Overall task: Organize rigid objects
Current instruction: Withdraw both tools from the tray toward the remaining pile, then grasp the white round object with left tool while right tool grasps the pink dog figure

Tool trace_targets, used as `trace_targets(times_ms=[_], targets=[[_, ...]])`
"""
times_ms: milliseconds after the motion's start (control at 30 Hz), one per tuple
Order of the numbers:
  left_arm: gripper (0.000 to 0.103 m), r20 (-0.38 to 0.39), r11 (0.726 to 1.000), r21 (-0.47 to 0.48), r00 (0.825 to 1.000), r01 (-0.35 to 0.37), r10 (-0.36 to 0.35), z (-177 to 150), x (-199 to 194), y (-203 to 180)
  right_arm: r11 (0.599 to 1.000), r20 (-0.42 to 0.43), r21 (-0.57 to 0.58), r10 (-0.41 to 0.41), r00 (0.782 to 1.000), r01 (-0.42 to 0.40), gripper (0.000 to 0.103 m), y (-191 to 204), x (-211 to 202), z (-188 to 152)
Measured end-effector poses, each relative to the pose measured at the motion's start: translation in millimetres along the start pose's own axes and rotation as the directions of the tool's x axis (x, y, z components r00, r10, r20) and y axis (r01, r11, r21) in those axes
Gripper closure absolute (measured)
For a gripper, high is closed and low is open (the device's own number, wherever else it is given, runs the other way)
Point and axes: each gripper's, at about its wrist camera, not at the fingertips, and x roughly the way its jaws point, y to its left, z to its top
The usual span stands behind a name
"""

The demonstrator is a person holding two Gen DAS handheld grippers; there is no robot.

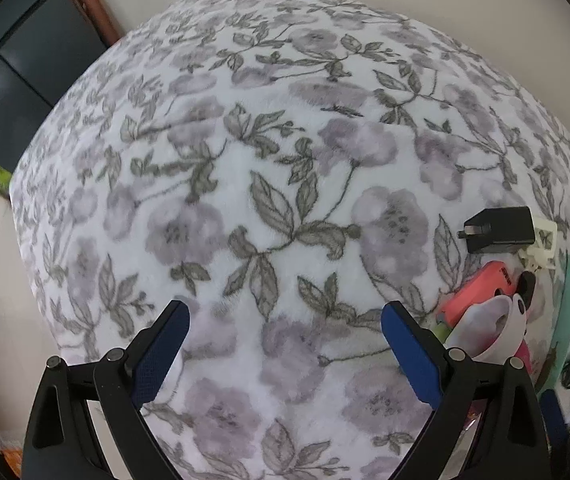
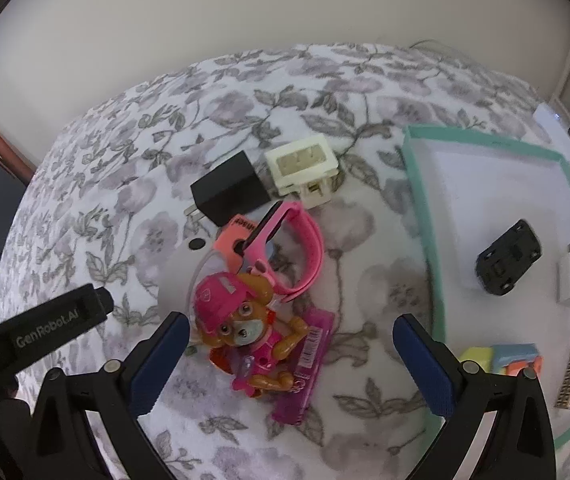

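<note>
The right gripper (image 2: pixel 289 344) is hovering wide open and empty, straddling the pink pup toy (image 2: pixel 245 332), which is lying just ahead between its fingers, long axis slanting forward-left; the tray (image 2: pixel 417 184) is sitting to its right.

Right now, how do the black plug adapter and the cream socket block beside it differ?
The black plug adapter is a plain dark box with metal prongs at its left end; the cream socket block is pale, with a recessed slotted face turned up. The black one looks slightly longer. Both lie side by side on the floral blanket, outside the teal-rimmed tray.
</note>
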Motion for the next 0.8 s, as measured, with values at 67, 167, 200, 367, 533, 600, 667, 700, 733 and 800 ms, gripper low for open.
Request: trace_targets(times_ms=[67,167,200,367,533,600,667,700,733,800], targets=[[0.006,0.000,1.000,-0.022,1.000,0.014,-0.014,2,-1,3,1.000,-0.004,0.002,0.014,1.000,-0.014,0.000,1,1,0],[0.006,0.001,0.999,-0.048,1.000,0.022,-0.022,3,-1,7,1.000,-0.006,-0.008,0.022,1.000,-0.022,0.001,3,1,-1],[0.006,-0.001,0.998,-0.053,1.000,0.026,-0.026,3,0,8,0.999,-0.011,-0.009,0.033,0.999,-0.033,0.003,3,1,-1],[0.006,-0.008,0.996,-0.077,0.999,0.041,-0.041,4,0,11,0.998,-0.036,-0.029,0.046,0.998,-0.047,0.009,7,1,-3],[0.006,0.004,0.996,-0.080,0.999,0.046,-0.046,3,-4,10,0.997,-0.059,-0.033,0.065,0.996,-0.067,0.016,7,0,-4],[0.006,0.003,0.995,-0.082,0.999,0.050,-0.050,3,-4,10,0.998,-0.074,-0.047,0.035,0.997,-0.038,0.023,7,-3,-6],[0.006,0.002,0.995,-0.084,0.999,0.053,-0.053,3,-5,10,0.997,-0.064,-0.082,0.003,0.998,-0.008,0.023,9,-6,-7],[0.006,0.003,0.995,-0.086,0.999,0.054,-0.054,3,-6,10,0.995,-0.063,-0.096,-0.011,0.998,0.005,0.023,9,-6,-8],[0.006,0.006,0.995,-0.087,0.998,0.057,-0.056,2,-8,9,0.995,-0.065,-0.097,-0.016,0.998,0.010,0.023,9,-4,-8],[0.006,0.012,0.995,-0.083,0.998,0.061,-0.061,2,-10,8,0.997,-0.083,-0.077,0.005,0.997,-0.012,0.027,6,2,-8]])
